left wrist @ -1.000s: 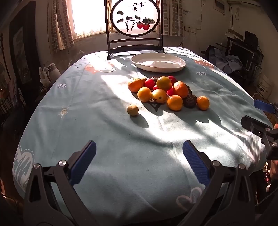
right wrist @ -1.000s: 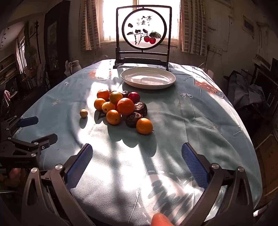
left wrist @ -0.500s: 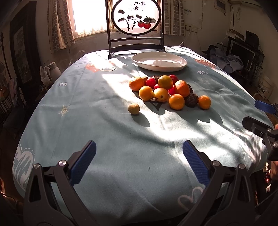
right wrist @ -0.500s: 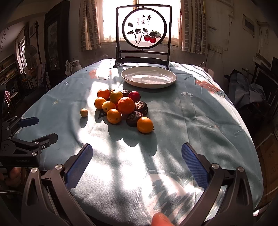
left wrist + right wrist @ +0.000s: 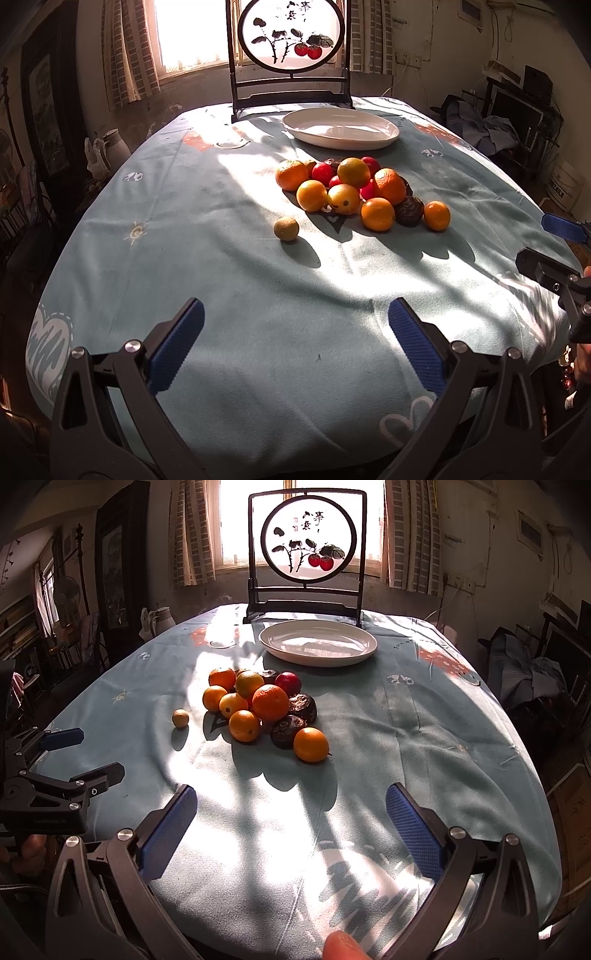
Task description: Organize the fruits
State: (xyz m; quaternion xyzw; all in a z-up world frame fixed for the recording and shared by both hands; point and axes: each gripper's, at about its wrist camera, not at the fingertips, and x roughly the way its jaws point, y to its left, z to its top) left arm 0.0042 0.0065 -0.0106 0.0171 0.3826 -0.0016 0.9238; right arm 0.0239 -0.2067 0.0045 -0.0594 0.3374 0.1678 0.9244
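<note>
Nothing picked yet: left gripper [image 5: 295, 328] and right gripper [image 5: 291, 808] both hover over the near worktop [image 5: 229, 295] with jaws released and empty. Fruit pile [image 5: 258, 709] sits mid-worktop, well ahead of both; white plate [image 5: 317, 642] is empty just beyond it. Suggest starting with outliers: the lone small yellowish fruit [image 5: 286, 229] for the left, the near orange [image 5: 311, 744] for the right. Come in low, straddle one fruit, avoid nudging neighbours — they'll roll.

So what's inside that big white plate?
Nothing that shows: the white plate looks bare, just sunlight and shadow inside. Its near rim hides a thin strip. The fruit pile sits on the tablecloth.
</note>
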